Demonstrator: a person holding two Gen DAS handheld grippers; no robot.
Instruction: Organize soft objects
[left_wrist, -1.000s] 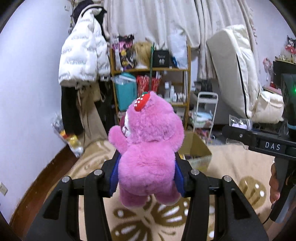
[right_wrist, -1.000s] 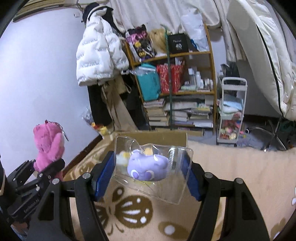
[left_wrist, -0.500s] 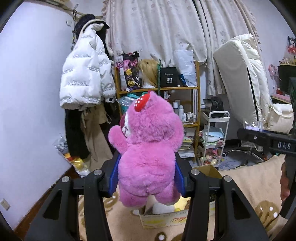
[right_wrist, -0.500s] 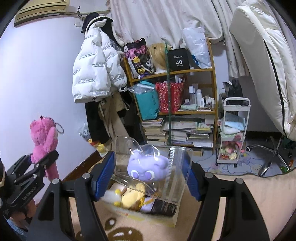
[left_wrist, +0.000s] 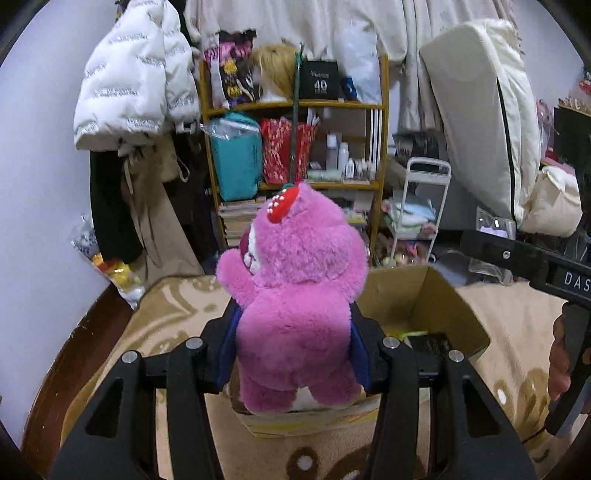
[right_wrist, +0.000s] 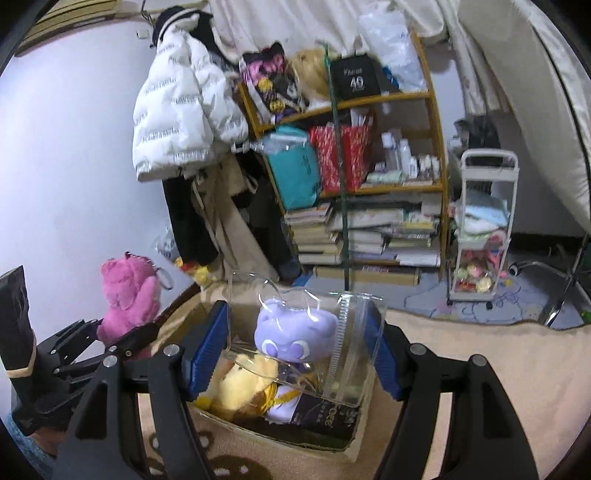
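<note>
In the left wrist view, the left gripper was clamped on the fluffy pink plush bear with a red strawberry on its head. The blue pads squeezed the bear's sides. A second ago only the beige patterned rug lay under the bear. Now the open brown cardboard box sat right below and behind it. So the bear had been carried over the box, and it looked nearly ready to be dropped in. Inside the box, only a dark flat thing and a bit of yellow showed. The right-hand tool reached in from the right edge.

In the right wrist view, the right gripper was clamped on a clear plastic case with a round purple plush toy inside. Its jaws looked about as wide as before, with the case between them. A second ago the case hung over the bare rug. Now it hung just over the same box. In the box lay a soft yellow plush toy, something pale purple and a dark printed packet. The pink bear showed at the left, held up beside the box. Both toys seemed about to go in.
</note>
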